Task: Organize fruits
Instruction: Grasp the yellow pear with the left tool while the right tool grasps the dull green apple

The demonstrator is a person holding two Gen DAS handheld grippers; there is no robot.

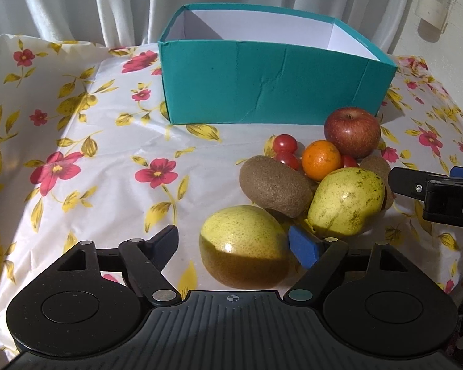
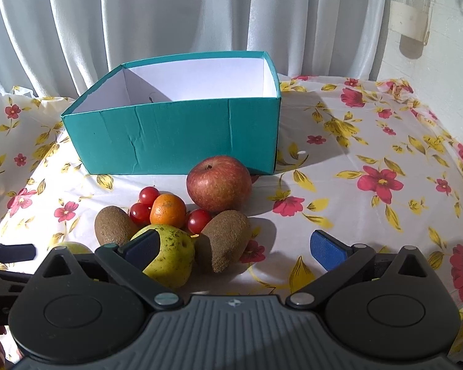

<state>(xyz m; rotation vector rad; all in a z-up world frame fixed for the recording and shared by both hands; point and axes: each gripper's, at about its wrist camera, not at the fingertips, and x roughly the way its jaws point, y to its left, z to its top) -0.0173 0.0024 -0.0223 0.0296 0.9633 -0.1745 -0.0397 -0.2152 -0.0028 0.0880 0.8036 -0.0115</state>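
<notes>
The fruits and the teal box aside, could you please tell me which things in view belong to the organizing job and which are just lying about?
Belongs to the job:
- teal box
- two pears
- two kiwis
- apple
- orange
- cherry tomatoes
- left gripper, right gripper

Just lying about:
- floral tablecloth
- white curtain

Two near, downward views; shared box (image 1: 271, 89)

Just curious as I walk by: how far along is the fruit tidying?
Nothing looks done: the teal box shows only its white inside. In hand: the left tool sits around a pear, not clearly gripping; the right tool is open. Left: the other pear, apple, orange, kiwis and tomatoes all lie on the cloth.
</notes>
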